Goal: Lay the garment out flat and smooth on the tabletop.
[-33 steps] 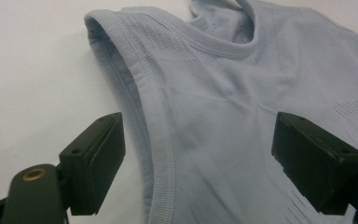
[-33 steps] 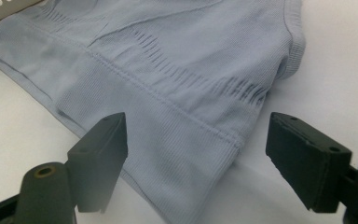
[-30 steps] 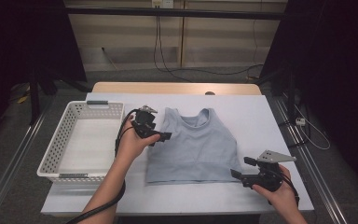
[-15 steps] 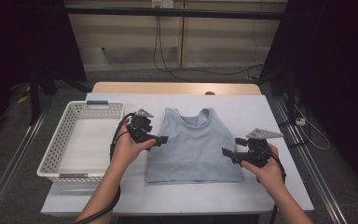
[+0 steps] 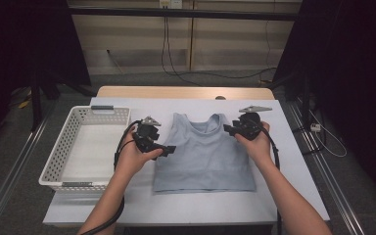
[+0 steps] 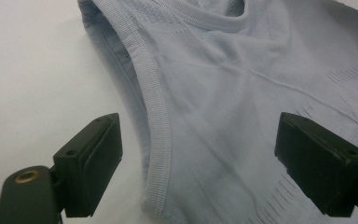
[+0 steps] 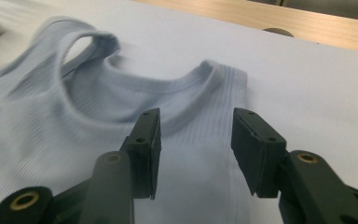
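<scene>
A light blue tank top [image 5: 205, 152] lies flat on the white table [image 5: 286, 166], neckline towards the far side. My left gripper [image 5: 164, 149] is at its left armhole. Seen close in the left gripper view, the left gripper [image 6: 198, 135] stands wide open over the ribbed armhole hem of the top [image 6: 242, 88]. My right gripper [image 5: 230, 129] is at the right shoulder strap. In the right gripper view, the right gripper [image 7: 196, 123] has its jaws on either side of the strap [image 7: 223, 93]. They have just been closing, and the pads do not press on the cloth.
A white slotted basket [image 5: 58, 154] stands at the left of the table, close to my left hand. A wooden strip [image 5: 176, 92] runs along the far edge. Black cables trail from both grippers towards the near edge.
My right hand has travelled from the near right part of the table up to the top's right shoulder, and its jaws have narrowed. The left hand has hardly moved.
</scene>
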A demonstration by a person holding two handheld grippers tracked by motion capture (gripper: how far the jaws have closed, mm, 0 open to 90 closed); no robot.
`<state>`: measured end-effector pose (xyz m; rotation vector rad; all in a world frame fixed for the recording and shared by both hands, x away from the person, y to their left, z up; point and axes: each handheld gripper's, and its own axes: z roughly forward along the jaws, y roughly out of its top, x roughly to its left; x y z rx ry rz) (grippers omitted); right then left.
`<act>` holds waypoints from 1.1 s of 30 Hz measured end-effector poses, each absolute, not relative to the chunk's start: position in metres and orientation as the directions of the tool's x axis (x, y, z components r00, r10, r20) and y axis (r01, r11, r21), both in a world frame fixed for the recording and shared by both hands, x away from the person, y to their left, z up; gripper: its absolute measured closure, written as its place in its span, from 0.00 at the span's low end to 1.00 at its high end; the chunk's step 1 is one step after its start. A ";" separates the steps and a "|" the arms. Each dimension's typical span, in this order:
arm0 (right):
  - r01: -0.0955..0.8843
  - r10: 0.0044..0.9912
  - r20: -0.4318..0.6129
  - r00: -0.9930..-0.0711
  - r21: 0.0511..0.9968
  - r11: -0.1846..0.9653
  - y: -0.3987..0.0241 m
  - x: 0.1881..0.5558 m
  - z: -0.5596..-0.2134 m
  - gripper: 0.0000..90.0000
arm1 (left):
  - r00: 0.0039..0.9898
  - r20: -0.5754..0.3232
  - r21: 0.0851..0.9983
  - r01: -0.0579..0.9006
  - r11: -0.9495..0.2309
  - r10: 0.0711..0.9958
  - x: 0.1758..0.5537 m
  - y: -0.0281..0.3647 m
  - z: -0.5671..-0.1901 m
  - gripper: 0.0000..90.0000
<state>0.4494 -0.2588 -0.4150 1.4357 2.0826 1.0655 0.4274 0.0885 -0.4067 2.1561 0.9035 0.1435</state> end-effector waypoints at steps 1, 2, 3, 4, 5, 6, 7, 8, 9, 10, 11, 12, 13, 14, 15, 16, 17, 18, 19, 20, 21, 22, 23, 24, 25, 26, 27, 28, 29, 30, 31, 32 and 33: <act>0.618 0.918 0.097 -0.384 0.766 0.178 -0.256 0.457 -0.416 0.60 | 0.741 -0.183 0.702 0.559 -0.442 0.646 0.428 0.089 -0.406 0.17; 0.624 0.924 0.087 -0.371 0.761 0.179 -0.254 0.464 -0.418 0.61 | 0.743 -0.186 0.699 0.560 -0.444 0.643 0.428 0.090 -0.406 0.17; 0.634 0.929 0.079 -0.362 0.751 0.183 -0.252 0.471 -0.420 0.61 | 0.744 -0.183 0.702 0.556 -0.444 0.642 0.428 0.091 -0.406 0.17; 0.644 0.932 0.080 -0.353 0.744 0.180 -0.249 0.478 -0.423 0.63 | 0.742 -0.184 0.705 0.557 -0.439 0.644 0.428 0.091 -0.406 0.17; 0.653 0.936 0.077 -0.345 0.736 0.180 -0.247 0.484 -0.425 0.65 | 0.743 -0.190 0.703 0.559 -0.438 0.642 0.428 0.092 -0.406 0.17; 0.657 0.937 0.079 -0.339 0.733 0.176 -0.244 0.490 -0.428 0.70 | 0.740 -0.195 0.708 0.561 -0.430 0.644 0.428 0.093 -0.406 0.17; 0.668 0.936 0.085 -0.340 0.723 0.177 -0.242 0.495 -0.431 0.74 | 0.742 -0.201 0.707 0.562 -0.430 0.640 0.428 0.094 -0.406 0.17; 0.676 0.937 0.087 -0.338 0.716 0.177 -0.239 0.500 -0.434 0.75 | 0.739 -0.201 0.711 0.562 -0.424 0.643 0.428 0.095 -0.405 0.17; 0.683 0.945 0.075 -0.318 0.709 0.174 -0.236 0.505 -0.437 0.75 | 0.739 -0.201 0.711 0.562 -0.423 0.643 0.429 0.096 -0.405 0.17; 0.685 0.947 0.066 -0.316 0.706 0.179 -0.235 0.509 -0.438 0.75 | 0.738 -0.206 0.714 0.563 -0.417 0.643 0.429 0.098 -0.405 0.17; 0.696 0.949 0.057 -0.309 0.694 0.185 -0.233 0.513 -0.440 0.78 | 0.733 -0.211 0.716 0.566 -0.409 0.647 0.429 0.099 -0.405 0.17; 0.699 0.952 0.044 -0.302 0.689 0.191 -0.231 0.517 -0.442 0.78 | 0.732 -0.214 0.717 0.567 -0.406 0.647 0.429 0.100 -0.405 0.17; 0.701 0.953 0.049 -0.299 0.689 0.184 -0.230 0.520 -0.444 0.82 | 0.731 -0.216 0.714 0.570 -0.405 0.648 0.430 0.102 -0.404 0.17; 0.709 0.951 0.062 -0.302 0.681 0.180 -0.229 0.523 -0.446 0.91 | 0.728 -0.216 0.716 0.571 -0.401 0.651 0.430 0.102 -0.405 0.17; 0.721 0.951 0.059 -0.303 0.667 0.188 -0.227 0.526 -0.447 0.94 | 0.725 -0.221 0.717 0.574 -0.396 0.652 0.430 0.103 -0.405 0.17; 0.726 0.949 0.048 -0.310 0.656 0.204 -0.225 0.528 -0.449 0.99 | 0.721 -0.224 0.719 0.576 -0.389 0.655 0.430 0.104 -0.405 0.17; 0.728 0.952 0.041 -0.304 0.654 0.204 -0.224 0.530 -0.449 0.99 | 0.721 -0.221 0.718 0.576 -0.391 0.657 0.430 0.104 -0.405 0.17; 0.719 0.954 0.025 -0.298 0.663 0.207 -0.222 0.531 -0.448 0.99 | 0.722 -0.219 0.718 0.575 -0.392 0.657 0.430 0.104 -0.405 0.17; 0.699 0.956 0.016 -0.292 0.687 0.201 -0.222 0.532 -0.446 0.99 | 0.724 -0.222 0.718 0.575 -0.392 0.654 0.430 0.104 -0.405 0.17; 0.681 0.959 0.019 -0.283 0.708 0.187 -0.222 0.533 -0.443 0.99 | 0.724 -0.225 0.718 0.575 -0.392 0.652 0.430 0.104 -0.405 0.17; 0.674 0.960 0.020 -0.279 0.716 0.181 -0.222 0.534 -0.441 0.99 | 0.723 -0.224 0.718 0.575 -0.391 0.653 0.430 0.105 -0.405 0.17; 0.683 0.957 0.024 -0.290 0.705 0.189 -0.221 0.535 -0.443 0.99 | 0.724 -0.224 0.718 0.576 -0.392 0.653 0.430 0.105 -0.405 0.17; 0.701 0.951 0.030 -0.307 0.684 0.205 -0.219 0.536 -0.447 0.98 | 0.724 -0.224 0.714 0.577 -0.396 0.652 0.431 0.106 -0.405 0.17; 0.713 0.948 0.030 -0.316 0.667 0.216 -0.217 0.536 -0.450 0.96 | 0.722 -0.225 0.716 0.578 -0.391 0.655 0.431 0.106 -0.405 0.17; 0.730 0.945 0.033 -0.324 0.644 0.228 -0.216 0.536 -0.454 0.89 | 0.720 -0.225 0.718 0.578 -0.388 0.657 0.431 0.106 -0.405 0.17; 0.732 0.941 0.027 -0.337 0.637 0.244 -0.214 0.536 -0.457 0.85 | 0.720 -0.223 0.718 0.577 -0.389 0.657 0.431 0.107 -0.405 0.17; 0.731 0.940 0.016 -0.342 0.633 0.255 -0.212 0.535 -0.455 0.79 | 0.720 -0.224 0.717 0.578 -0.389 0.657 0.431 0.108 -0.405 0.17; 0.721 0.939 0.000 -0.345 0.640 0.265 -0.211 0.533 -0.452 0.73 | 0.718 -0.223 0.719 0.578 -0.386 0.660 0.431 0.108 -0.405 0.17; 0.714 0.937 -0.005 -0.349 0.646 0.270 -0.209 0.532 -0.449 0.70 | 0.717 -0.222 0.720 0.578 -0.385 0.660 0.431 0.108 -0.404 0.17; 0.706 0.936 0.001 -0.352 0.656 0.266 -0.207 0.530 -0.445 0.66 | 0.717 -0.223 0.720 0.578 -0.384 0.660 0.430 0.108 -0.404 0.17; 0.699 0.936 0.009 -0.351 0.668 0.256 -0.205 0.528 -0.442 0.63 | 0.716 -0.224 0.722 0.577 -0.381 0.661 0.430 0.108 -0.404 0.17; 0.689 0.933 0.009 -0.360 0.677 0.260 -0.202 0.526 -0.438 0.63 | 0.717 -0.223 0.724 0.576 -0.380 0.661 0.430 0.108 -0.403 0.17; 0.681 0.929 0.011 -0.369 0.684 0.263 -0.199 0.524 -0.435 0.61 | 0.718 -0.223 0.721 0.577 -0.385 0.659 0.430 0.108 -0.403 0.17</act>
